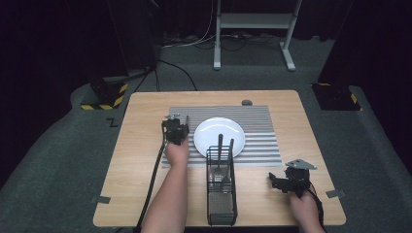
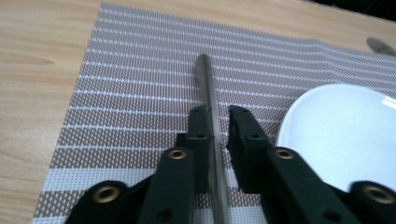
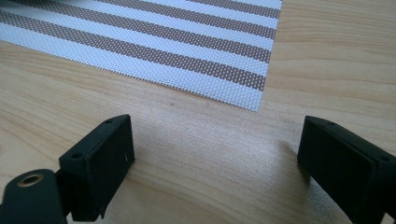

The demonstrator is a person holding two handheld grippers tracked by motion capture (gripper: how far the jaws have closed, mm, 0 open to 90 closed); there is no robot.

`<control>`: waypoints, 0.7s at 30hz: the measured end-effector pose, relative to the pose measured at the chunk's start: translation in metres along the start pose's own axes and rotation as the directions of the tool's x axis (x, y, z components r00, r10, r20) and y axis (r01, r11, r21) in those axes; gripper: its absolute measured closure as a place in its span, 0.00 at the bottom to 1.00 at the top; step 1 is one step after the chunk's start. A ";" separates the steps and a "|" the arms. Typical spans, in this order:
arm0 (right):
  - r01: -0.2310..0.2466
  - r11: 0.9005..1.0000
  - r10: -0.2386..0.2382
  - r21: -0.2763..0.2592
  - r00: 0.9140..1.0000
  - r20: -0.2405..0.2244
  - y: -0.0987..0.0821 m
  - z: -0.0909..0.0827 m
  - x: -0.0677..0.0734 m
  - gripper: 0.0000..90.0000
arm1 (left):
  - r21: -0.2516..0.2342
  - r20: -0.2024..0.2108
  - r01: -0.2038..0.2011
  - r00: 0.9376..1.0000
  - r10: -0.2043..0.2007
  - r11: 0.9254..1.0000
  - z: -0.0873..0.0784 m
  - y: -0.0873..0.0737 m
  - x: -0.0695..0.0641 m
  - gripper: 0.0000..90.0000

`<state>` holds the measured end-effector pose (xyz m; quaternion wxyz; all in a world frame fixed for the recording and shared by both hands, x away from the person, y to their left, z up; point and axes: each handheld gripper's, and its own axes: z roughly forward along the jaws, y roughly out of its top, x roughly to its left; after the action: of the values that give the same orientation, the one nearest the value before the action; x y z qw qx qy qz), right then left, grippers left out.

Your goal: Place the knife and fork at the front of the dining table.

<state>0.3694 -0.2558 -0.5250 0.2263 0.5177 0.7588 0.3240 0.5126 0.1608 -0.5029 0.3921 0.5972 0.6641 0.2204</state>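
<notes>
A thin grey metal utensil (image 2: 208, 95) runs between the jaws of my left gripper (image 2: 217, 112), its far end low over the striped placemat (image 2: 135, 88). The jaws stand close on either side of it. From above, my left gripper (image 1: 176, 130) is just left of the white plate (image 1: 214, 127) on the placemat (image 1: 260, 127). Near the table's front right, my right gripper (image 1: 275, 181) is open above bare wood, its jaws wide apart in the right gripper view (image 3: 215, 149). The plate's rim (image 2: 327, 116) lies right of the left gripper's jaws.
A black wire caddy (image 1: 221, 201) stands at the front centre, holding utensils (image 1: 219, 148) whose handles lean toward the plate. A small dark round object (image 1: 247, 102) sits at the table's far edge. The placemat's corner (image 3: 224, 70) lies ahead of the right gripper.
</notes>
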 end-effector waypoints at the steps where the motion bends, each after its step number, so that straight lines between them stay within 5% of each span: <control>1: 0.000 1.000 0.000 0.000 1.000 0.000 0.000 0.000 0.000 0.12 | -0.004 0.002 -0.001 1.000 0.001 1.000 -0.001 0.001 0.000 0.81; 12: 0.002 1.000 -0.002 0.001 1.000 0.001 0.000 0.000 0.000 0.12 | -0.028 -0.019 -0.080 0.997 0.079 0.996 -0.018 -0.004 0.000 0.68; 21: 0.002 1.000 -0.002 0.001 1.000 0.002 0.000 0.000 0.000 0.12 | -0.019 -0.066 -0.179 0.982 0.177 0.984 -0.041 -0.024 -0.001 0.54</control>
<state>0.3693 -0.2556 -0.5249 0.2273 0.5175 0.7591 0.3230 0.4658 0.1623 -0.4968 0.3567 0.6420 0.6174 0.2818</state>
